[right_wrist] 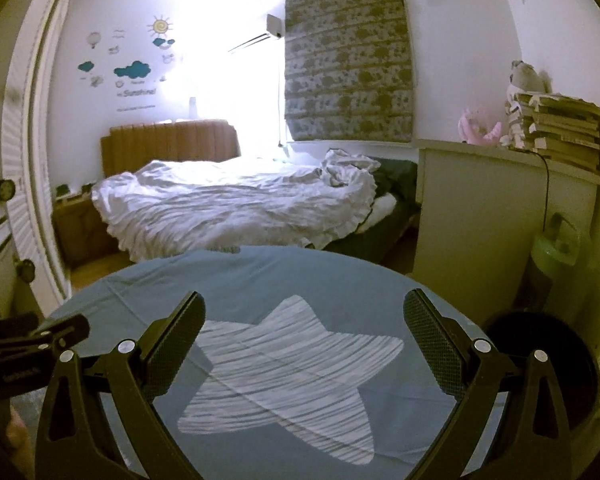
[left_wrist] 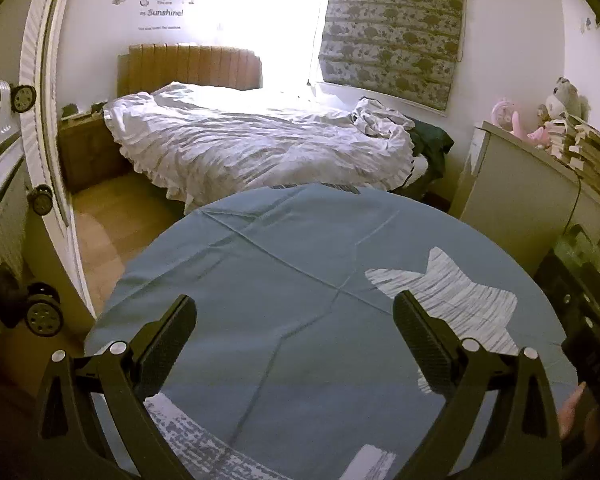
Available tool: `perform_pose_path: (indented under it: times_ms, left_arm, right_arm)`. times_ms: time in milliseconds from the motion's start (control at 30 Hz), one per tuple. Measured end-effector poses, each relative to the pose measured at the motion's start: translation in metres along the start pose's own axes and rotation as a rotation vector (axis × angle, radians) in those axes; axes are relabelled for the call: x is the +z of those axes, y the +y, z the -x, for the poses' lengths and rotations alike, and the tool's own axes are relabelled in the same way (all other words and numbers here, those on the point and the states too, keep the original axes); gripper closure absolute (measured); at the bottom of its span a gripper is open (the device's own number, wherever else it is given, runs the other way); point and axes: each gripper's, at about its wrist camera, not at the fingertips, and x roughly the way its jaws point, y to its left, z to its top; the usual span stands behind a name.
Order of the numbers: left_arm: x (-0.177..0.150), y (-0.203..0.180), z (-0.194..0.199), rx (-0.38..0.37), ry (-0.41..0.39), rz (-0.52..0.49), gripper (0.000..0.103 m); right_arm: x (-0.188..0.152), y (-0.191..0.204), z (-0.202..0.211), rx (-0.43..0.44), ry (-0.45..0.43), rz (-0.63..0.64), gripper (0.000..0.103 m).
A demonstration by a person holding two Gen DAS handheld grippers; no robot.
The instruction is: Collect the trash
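Both claws, left gripper (left_wrist: 294, 344) and right gripper (right_wrist: 304, 336), hover wide open, holding nothing. Below lies a blue star-printed tablecloth (right_wrist: 260, 280).

Tablecloth (left_wrist: 300, 264): matt blue cloth, creased. Beyond it, bed cover (left_wrist: 252, 140): white crumpled cloth. Headboard (left_wrist: 188, 66): ribbed tan upholstery. Gripper pads (right_wrist: 432, 344): black, textured.

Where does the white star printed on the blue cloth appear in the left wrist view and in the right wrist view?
Left wrist view: the white star lies right of centre, partly behind the right finger of the left gripper.
Right wrist view: the star lies at lower centre, between the open fingers of the right gripper.
Shared landmark: the bed with the white cover, behind the blue cloth.
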Motion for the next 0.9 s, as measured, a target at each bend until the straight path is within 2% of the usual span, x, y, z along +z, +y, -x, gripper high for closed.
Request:
perform_pose_path:
  times_ms: [900]
  left_arm:
    - [-0.0009,0.0025,0.0005,0.001,-0.007,0.0,0.005]
  right_arm:
    - [-0.0008,-0.0018,-0.001,0.001,0.0,-0.003,0.005]
